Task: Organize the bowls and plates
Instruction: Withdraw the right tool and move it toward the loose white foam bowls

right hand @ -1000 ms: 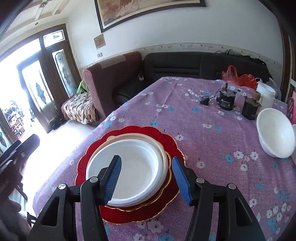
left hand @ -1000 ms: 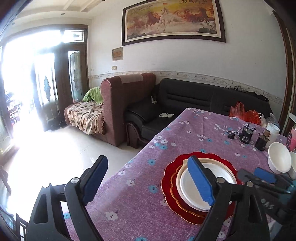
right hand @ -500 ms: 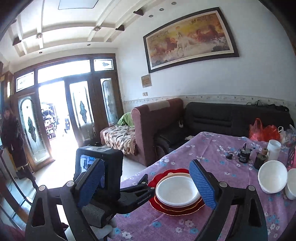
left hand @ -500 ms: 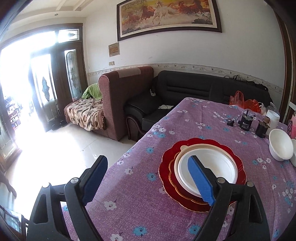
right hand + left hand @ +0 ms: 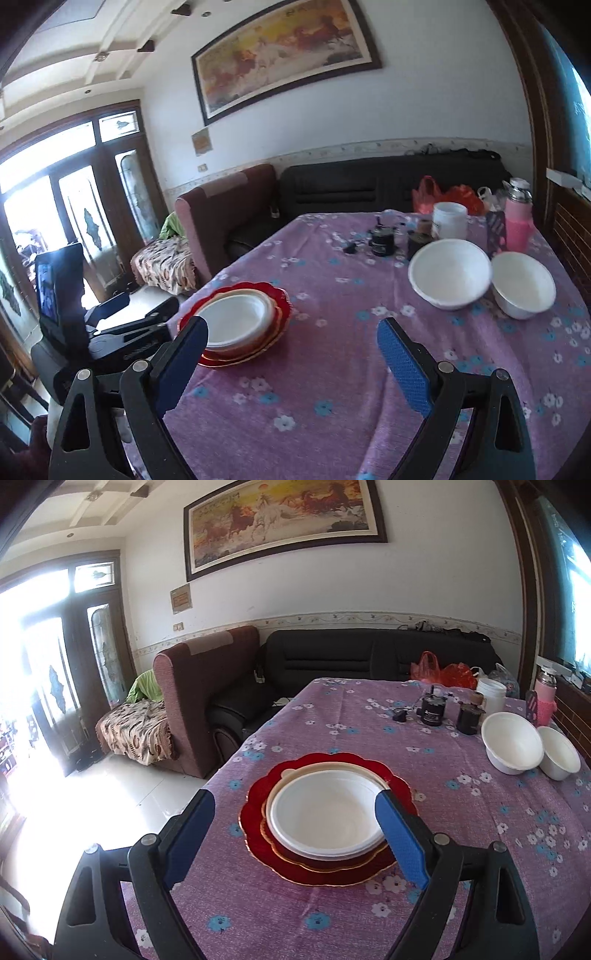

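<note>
Both our grippers, left gripper [image 5: 294, 818] and right gripper [image 5: 291, 341], gape empty above the floral tablecloth [image 5: 461, 812]. White plate [image 5: 327, 818] sits stacked on red scalloped plate [image 5: 258, 834]; two white bowls [image 5: 448, 273] touch near the table's right edge.

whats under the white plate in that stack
Under the white plate a cream plate shows at the rim, then the red scalloped plate on the tablecloth. Anything else between them is covered.

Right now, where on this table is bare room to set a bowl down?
Bare purple floral cloth lies between the stacked white, cream and red plates and the two white bowls. The far right end is crowded with dark jars, a white tub and a pink flask.
</note>
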### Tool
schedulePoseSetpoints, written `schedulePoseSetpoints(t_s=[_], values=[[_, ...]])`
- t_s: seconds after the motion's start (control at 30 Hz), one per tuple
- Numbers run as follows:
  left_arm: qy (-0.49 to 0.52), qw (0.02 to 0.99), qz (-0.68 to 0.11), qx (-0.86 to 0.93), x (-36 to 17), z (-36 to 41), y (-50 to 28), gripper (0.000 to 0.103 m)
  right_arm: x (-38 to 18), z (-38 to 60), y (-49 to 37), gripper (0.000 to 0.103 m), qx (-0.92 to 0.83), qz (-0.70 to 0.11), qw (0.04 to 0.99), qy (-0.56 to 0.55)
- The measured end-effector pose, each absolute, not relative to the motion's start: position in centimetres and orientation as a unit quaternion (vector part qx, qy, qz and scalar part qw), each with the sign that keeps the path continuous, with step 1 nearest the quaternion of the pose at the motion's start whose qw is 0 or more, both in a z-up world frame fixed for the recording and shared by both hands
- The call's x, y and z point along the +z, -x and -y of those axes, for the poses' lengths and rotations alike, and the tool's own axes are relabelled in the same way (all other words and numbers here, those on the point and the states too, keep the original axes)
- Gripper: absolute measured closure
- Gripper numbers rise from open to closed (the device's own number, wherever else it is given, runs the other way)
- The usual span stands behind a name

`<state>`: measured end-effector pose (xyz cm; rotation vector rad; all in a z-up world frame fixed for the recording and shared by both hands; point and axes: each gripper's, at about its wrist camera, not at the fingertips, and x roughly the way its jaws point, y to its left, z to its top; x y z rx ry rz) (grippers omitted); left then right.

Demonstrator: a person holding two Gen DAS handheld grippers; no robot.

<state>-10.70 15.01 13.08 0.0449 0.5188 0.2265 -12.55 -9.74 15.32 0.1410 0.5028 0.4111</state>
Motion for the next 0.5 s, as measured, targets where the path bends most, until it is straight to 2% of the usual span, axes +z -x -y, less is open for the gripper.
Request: schedulePoseSetpoints(t_s=[0.13, 0.27, 0.37, 0.5], values=[[-0.031, 0.96, -0.265, 0.087, 12.7, -13.7, 10.5, 0.015, 15.5, 19.3, 12.6, 0.008, 0.137, -0.259, 0.95, -0.11], [-0.023, 0.959, -0.272, 0.071, 12.4, -12.7, 9.6, 0.015, 17.2, 27.8, 12.9, 0.008, 0.013, -0.254, 0.964, -0.073], [-0.004, 0.956, -0.291, 0.037, 12.4, -11.4, 8.7, 0.015, 17.3, 29.5, 12.7, 0.008, 0.028, -0.264, 0.96, -0.093], [0.018, 0.947, -0.32, -0.024, 13.2, -9.2, 7.6, 0.015, 15.9, 27.2, 10.3, 0.008, 0.079, -0.292, 0.945, -0.122]])
